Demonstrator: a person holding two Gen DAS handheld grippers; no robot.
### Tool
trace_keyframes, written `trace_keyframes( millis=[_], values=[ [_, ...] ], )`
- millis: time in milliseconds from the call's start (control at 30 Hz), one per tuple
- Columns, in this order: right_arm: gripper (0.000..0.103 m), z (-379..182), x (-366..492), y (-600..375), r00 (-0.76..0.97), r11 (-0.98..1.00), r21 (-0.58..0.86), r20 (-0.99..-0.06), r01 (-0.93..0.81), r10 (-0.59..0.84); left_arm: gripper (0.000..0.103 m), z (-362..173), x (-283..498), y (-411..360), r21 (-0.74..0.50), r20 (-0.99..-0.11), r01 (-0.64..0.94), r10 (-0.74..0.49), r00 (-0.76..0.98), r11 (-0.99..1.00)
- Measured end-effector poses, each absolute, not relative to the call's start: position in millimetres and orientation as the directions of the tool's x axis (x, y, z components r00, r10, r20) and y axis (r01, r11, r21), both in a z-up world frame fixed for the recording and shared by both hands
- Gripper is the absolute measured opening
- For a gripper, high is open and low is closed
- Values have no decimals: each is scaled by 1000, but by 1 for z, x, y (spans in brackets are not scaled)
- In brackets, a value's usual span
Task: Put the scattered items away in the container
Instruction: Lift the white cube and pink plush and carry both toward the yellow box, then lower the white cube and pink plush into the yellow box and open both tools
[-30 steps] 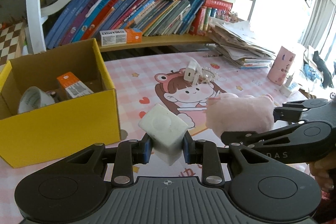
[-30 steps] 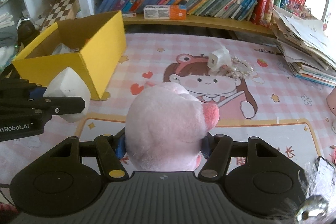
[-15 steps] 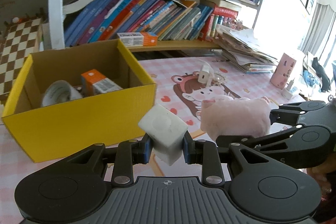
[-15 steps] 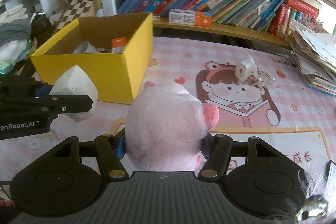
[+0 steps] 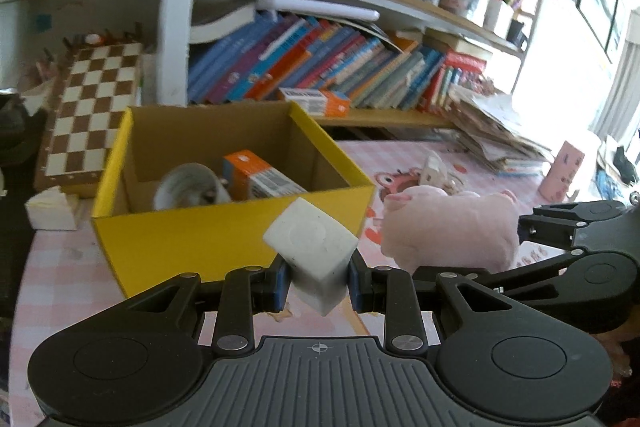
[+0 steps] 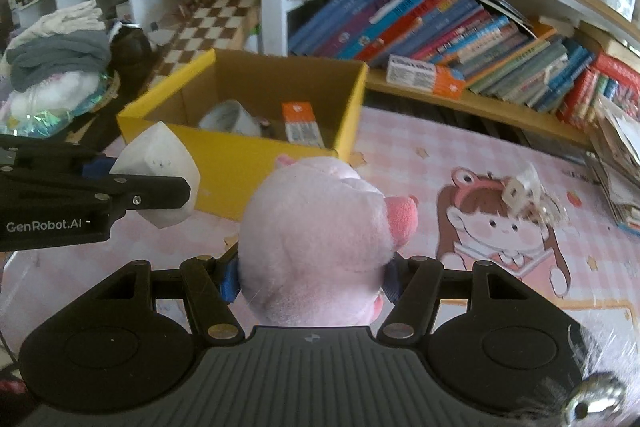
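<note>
Both claws were loaded at this point. The left claw [image 5: 317,285] was clamped on a white cube [image 5: 314,247], pinched by two opposite faces and tipped on a corner, probably just how it got grabbed off the counter [image 6: 460,147]. The right claw [image 6: 310,277] was squeezed onto a pink plush pig [image 6: 320,247], gripped around the body with the snout poking out to the claw's right, so the soft stuffing was taken up by the pads and the toy sat firmly.

The yellow box [image 5: 224,239] was seen straight ahead of the left claw, its near wall just past the cube, and ahead and a bit left of the right claw. A white roll [image 5: 192,189] and an orange carton [image 5: 260,177] were already lying inside. Both loads looked to be held above the counter, likely so the rim could be cleared without knocking the wall.

A white charger with tangled cable [image 6: 524,195] was left on the pink mat [image 6: 500,239], ahead and to the right of the right claw, so the job was judged to be partly done
</note>
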State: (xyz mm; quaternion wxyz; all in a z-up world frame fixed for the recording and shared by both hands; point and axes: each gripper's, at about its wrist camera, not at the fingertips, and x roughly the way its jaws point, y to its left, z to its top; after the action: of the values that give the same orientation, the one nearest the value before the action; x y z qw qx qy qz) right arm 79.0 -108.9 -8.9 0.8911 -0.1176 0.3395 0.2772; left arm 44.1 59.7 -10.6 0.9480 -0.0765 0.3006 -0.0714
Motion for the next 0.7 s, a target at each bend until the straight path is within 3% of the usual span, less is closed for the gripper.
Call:
trace_keyframes(
  millis=[700],
  values=[
    [62,35,140,-62,658,778,-90,-598,-622,457,27,18,95,114,-145,-453,12,-77,888,989]
  ],
)
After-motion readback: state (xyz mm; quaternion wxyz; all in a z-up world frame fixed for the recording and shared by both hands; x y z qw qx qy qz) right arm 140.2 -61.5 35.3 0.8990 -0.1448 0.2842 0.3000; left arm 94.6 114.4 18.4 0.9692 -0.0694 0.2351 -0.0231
